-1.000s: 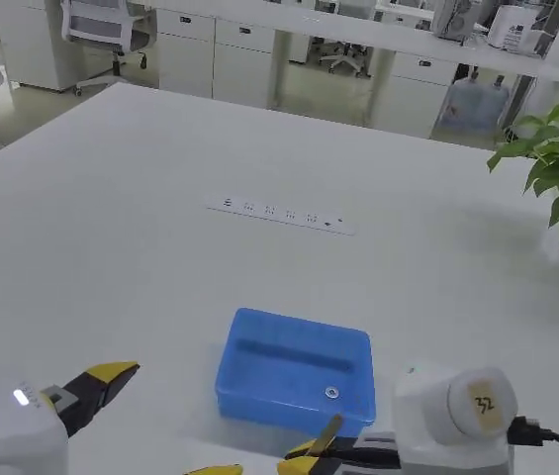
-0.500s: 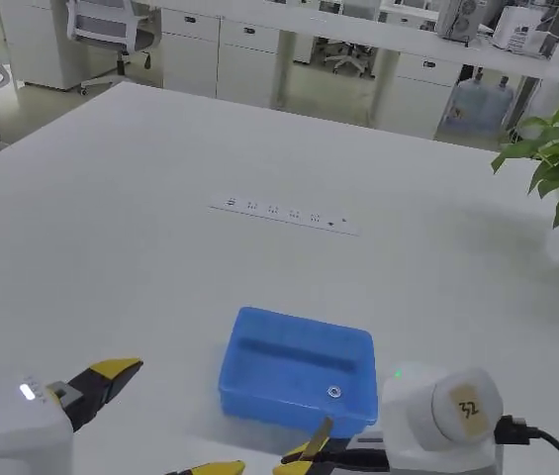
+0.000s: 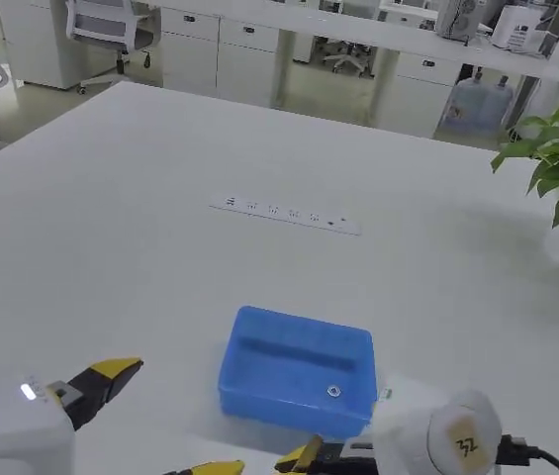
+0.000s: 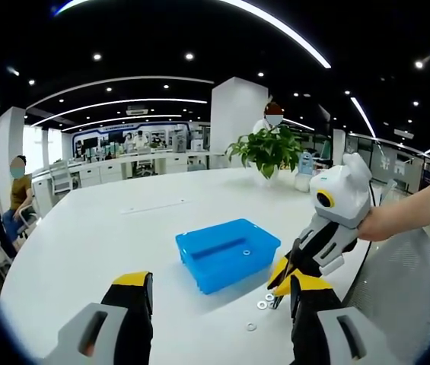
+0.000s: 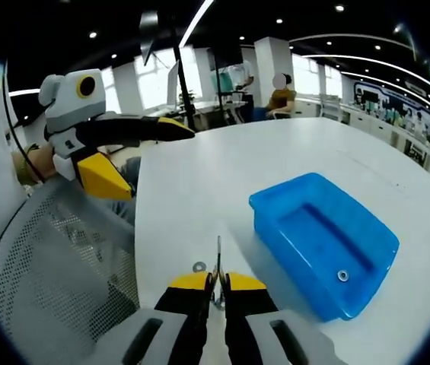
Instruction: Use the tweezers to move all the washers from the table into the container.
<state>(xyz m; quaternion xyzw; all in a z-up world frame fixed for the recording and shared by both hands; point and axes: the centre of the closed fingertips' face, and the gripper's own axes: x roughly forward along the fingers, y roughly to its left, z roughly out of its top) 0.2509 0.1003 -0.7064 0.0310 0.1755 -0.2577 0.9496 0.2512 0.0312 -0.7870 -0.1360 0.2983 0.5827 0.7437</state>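
Right claw (image 5: 216, 283) pinching tweezers (image 5: 218, 252), tips indistinct, left claw (image 4: 221, 283) gaping

power strip (image 3: 284, 215): white, flat, row of sockets | potted plant (image 3: 556, 168): green leaves, right edge | office chair (image 3: 101, 25): far left, near white cabinets (image 3: 220, 59) | water jug (image 3: 469, 104): bluish, on the floor

In the head view the right hand-held gripper (image 3: 304, 458) is cut off by the bottom edge, and its body hides the tabletop (image 3: 160, 247) beneath it. The left hand-held gripper (image 3: 175, 418) runs off the lower left corner there. In the right gripper view the tweezers (image 5: 218, 257) are too thin to tell what, if anything, sits between their tips.
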